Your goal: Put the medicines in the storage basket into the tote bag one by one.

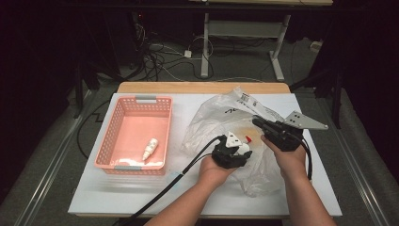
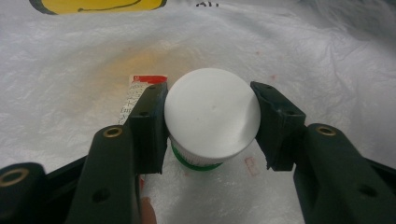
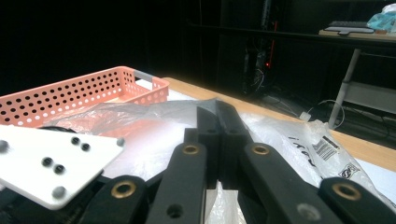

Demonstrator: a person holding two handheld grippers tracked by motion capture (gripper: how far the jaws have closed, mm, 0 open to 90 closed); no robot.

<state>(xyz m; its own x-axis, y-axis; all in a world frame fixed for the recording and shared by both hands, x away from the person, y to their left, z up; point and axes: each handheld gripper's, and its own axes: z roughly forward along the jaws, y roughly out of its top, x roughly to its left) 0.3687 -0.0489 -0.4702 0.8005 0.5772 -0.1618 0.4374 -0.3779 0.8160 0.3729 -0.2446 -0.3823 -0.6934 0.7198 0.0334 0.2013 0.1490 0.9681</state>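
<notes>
Desk (image 1: 94, 197), white-topped, seen from above, carrying from left to right a basket, a plastic bag and two hand-held grippers.

Pink perforated basket (image 1: 109, 141) at left, long side running near to far; small white dropper bottle (image 1: 150, 149) lying tilted on its floor toward the near right corner.

Crumpled clear plastic bag (image 1: 214, 115) right of the basket, well apart from it, spread over the middle and right of the desk, with a printed barcode label toward its far edge.

Left gripper (image 1: 234, 151) at centre, held in the left hand (image 1: 212, 170) over the near part of the bag, cable trailing toward the near left. Jaws part-way closed and clamped on a white-capped bottle (image 2: 212, 116): both pads pressed against the sides of the round white cap, green band and white body visible below the cap, bag sheet lying behind. Red-and-white printed label (image 2: 135, 91) just beside the left pad, partly hidden by it.

Right gripper (image 1: 258, 122) to the right and slightly farther, held in the right hand (image 1: 289, 157), grey three-cornered plate on top pointing right. Jaws together, pinching a fold of the bag film between the tips, as seen in the right gripper view (image 3: 218, 112); basket visible beyond at that view's left.
</notes>
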